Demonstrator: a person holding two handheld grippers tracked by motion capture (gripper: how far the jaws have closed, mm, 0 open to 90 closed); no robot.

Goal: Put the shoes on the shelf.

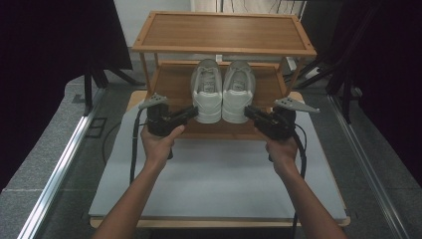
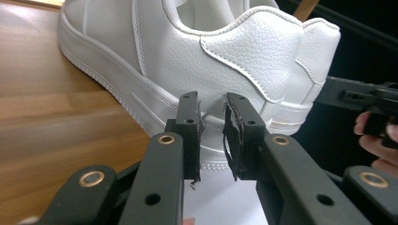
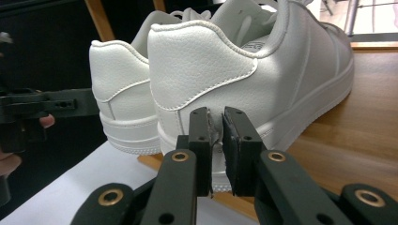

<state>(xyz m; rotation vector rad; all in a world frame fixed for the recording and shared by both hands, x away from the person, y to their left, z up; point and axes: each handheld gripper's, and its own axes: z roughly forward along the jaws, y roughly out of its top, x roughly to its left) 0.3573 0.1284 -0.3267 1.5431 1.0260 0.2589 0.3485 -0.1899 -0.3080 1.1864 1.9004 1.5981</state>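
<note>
- Sneakers (image 1: 222,89): light, stiff-heeled; we would grasp each at its heel.
- Left gripper (image 1: 191,113), right gripper (image 1: 250,113): we see both jaws narrowly parted, pinching nothing.

Pair of shoes (image 1: 222,89) — plain white, pebbled heel panels. Shelf rack (image 1: 224,32) — warm brown wood. Table (image 1: 214,184) — pale grey top. Both grippers — black, brass-coloured rivets.
</note>
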